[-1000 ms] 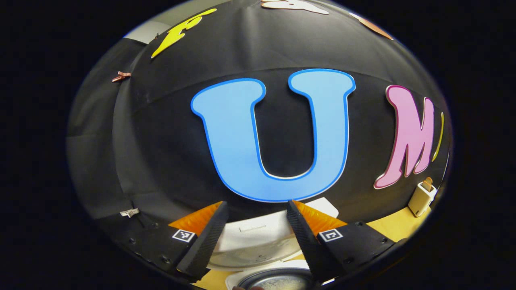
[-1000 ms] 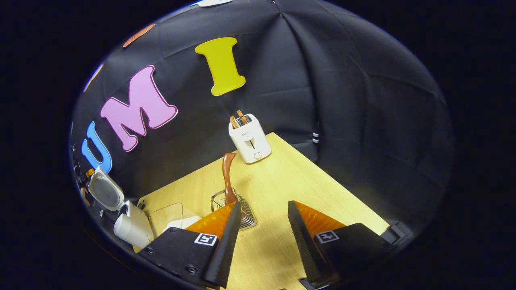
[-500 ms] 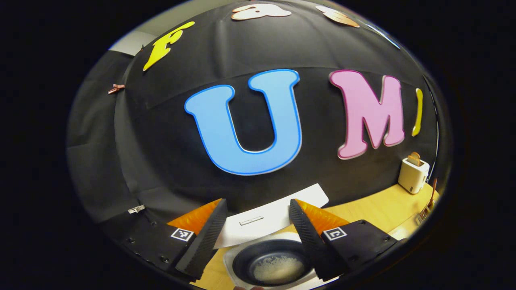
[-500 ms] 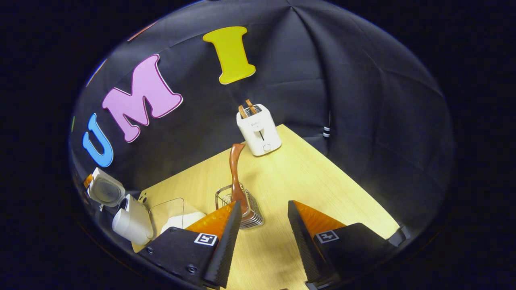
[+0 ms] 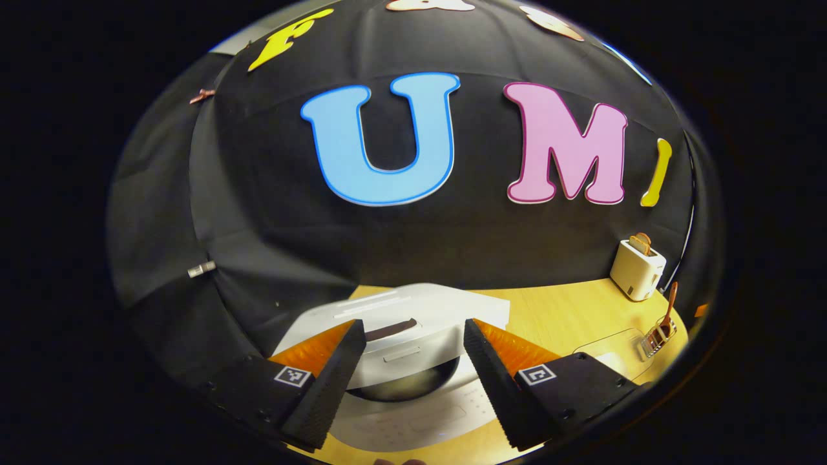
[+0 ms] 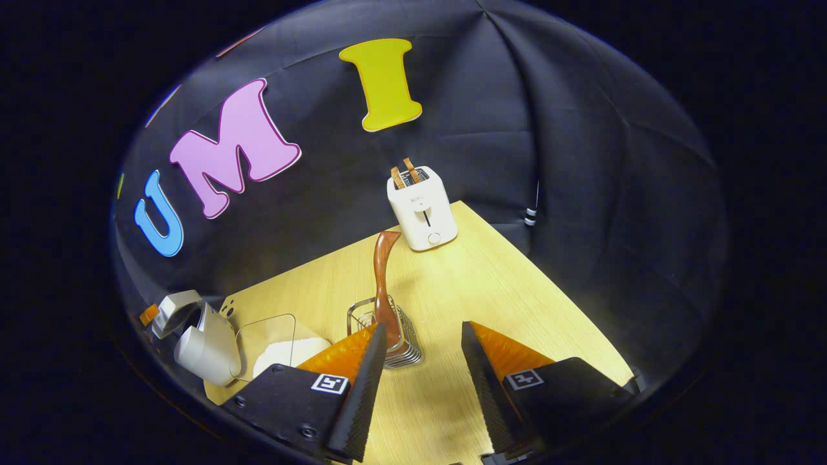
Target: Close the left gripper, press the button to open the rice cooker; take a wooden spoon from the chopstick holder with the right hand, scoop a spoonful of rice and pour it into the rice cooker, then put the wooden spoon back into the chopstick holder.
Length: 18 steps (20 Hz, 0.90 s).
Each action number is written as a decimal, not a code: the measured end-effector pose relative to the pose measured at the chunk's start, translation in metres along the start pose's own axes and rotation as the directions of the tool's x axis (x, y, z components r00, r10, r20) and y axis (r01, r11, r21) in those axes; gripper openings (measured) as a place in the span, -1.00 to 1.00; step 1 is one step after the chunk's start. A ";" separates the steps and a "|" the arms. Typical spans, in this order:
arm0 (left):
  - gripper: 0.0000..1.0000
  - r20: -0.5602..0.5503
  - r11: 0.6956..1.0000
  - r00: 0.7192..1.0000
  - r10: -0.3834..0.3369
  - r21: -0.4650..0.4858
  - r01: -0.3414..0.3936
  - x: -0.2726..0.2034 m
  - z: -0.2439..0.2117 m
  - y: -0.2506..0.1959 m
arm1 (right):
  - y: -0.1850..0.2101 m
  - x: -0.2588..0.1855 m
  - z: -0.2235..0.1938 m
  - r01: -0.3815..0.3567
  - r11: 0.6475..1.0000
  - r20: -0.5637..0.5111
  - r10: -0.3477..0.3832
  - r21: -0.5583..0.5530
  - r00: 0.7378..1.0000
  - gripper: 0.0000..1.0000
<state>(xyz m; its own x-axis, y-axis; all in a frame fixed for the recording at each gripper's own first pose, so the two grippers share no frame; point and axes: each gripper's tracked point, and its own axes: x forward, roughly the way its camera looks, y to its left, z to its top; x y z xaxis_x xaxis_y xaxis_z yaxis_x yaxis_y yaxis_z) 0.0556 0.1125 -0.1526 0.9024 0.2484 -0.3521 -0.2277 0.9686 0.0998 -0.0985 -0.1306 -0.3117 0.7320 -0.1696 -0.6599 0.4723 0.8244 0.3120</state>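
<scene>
The white rice cooker stands right in front of my left gripper, which is open. Its lid hangs low and tilted over the dark pot, just beyond my fingertips. In the right gripper view the cooker is at the far left with its lid partly down. The wooden spoon stands upright in the wire chopstick holder, just past the left fingertip of my right gripper. That gripper is open and holds nothing. A clear box of rice sits between cooker and holder.
A white toaster with two slices in it stands at the back of the wooden table. The black cloth wall runs behind and to the right. In the left gripper view the toaster, the spoon holder and the clear box lie far right.
The cooker's lid has swung down from upright to low over the pot. My left gripper has drawn back and tilted down. The right gripper has shifted slightly; the spoon stays in its holder.
</scene>
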 end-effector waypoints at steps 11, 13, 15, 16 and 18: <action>0.99 -0.197 0.986 0.979 0.041 -0.153 -0.072 0.036 -0.061 0.007 | 0.030 -0.023 0.014 -0.068 0.983 0.025 0.074 -0.171 0.997 0.46; 0.99 -0.206 0.991 0.977 0.052 -0.108 -0.076 0.038 -0.065 0.006 | 0.038 -0.022 0.016 -0.085 0.979 0.027 0.092 -0.187 0.995 0.46; 1.00 -0.191 0.995 0.979 0.069 -0.055 -0.081 0.038 -0.070 0.006 | 0.045 -0.020 0.016 -0.101 0.978 0.025 0.107 -0.184 0.994 0.46; 1.00 -0.187 0.994 0.980 0.072 -0.065 -0.085 0.040 -0.069 0.004 | 0.047 -0.019 0.015 -0.106 0.977 0.022 0.112 -0.185 0.993 0.46; 1.00 -0.165 0.992 0.983 0.077 -0.084 -0.092 0.039 -0.069 0.005 | 0.055 -0.017 0.014 -0.122 0.973 0.019 0.128 -0.195 0.992 0.46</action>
<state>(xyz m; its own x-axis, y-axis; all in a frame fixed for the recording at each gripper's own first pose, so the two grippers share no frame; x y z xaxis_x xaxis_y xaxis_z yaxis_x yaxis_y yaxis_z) 0.0642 0.1278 -0.2300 0.8093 0.3209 -0.4920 -0.3397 0.9390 0.0537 -0.0784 -0.0898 -0.2735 0.7955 -0.0726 -0.6016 0.2745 0.9282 0.2510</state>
